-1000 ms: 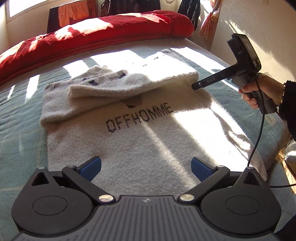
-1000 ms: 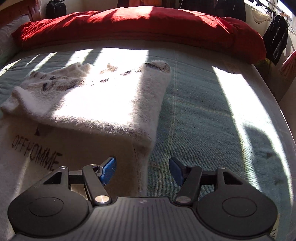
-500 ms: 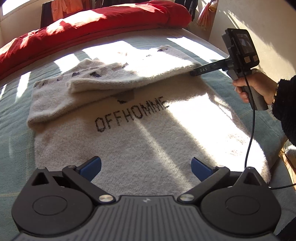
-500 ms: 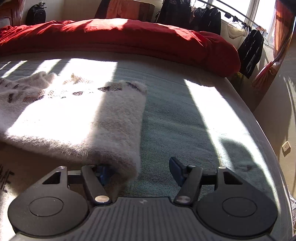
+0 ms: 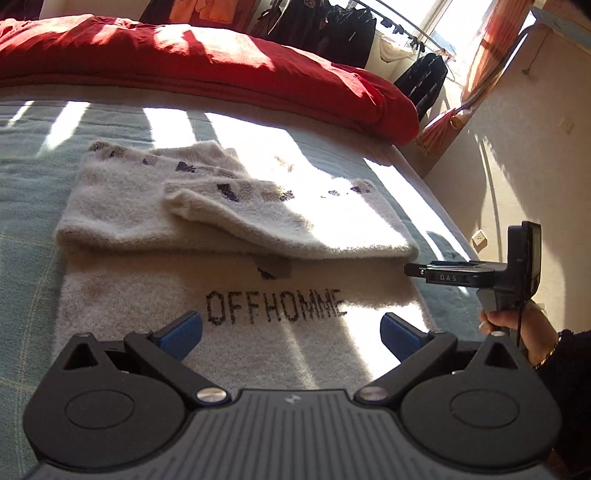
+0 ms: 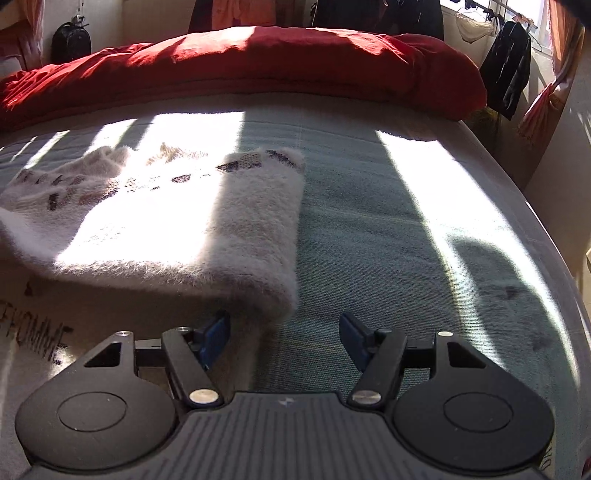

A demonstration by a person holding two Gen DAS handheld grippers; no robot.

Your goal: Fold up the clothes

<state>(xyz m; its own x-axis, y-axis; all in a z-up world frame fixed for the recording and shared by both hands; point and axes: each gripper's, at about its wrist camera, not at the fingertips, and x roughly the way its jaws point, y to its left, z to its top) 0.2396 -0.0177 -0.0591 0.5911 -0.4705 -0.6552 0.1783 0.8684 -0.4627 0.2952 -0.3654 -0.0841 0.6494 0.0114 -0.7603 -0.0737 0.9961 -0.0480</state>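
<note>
A cream fluffy sweater (image 5: 258, 354) printed OFFHOMME lies flat on the teal bed cover (image 5: 29, 192). Both sleeves (image 5: 280, 221) are folded across its upper part. My left gripper (image 5: 291, 332) hangs open over the sweater's lower half, just below the print. A hand holds my right gripper (image 5: 412, 269) at the sweater's right edge, level with the folded sleeve. In the right wrist view that gripper (image 6: 284, 336) is open, with the corner of the folded sleeve (image 6: 273, 291) just ahead between its fingers. Its left finger (image 6: 216, 334) sits close under the sleeve's edge.
A rolled red duvet (image 5: 221, 70) lies across the far end of the bed. Dark clothes (image 5: 325, 29) hang on a rack behind it. An orange curtain (image 5: 476, 74) and a wall (image 5: 524, 155) stand to the right, close to the bed's right edge (image 6: 546, 221).
The right gripper came down and in to the sweater's right edge, beside the folded sleeve. The left gripper swung towards the right and nearer the print. Both stayed open.
</note>
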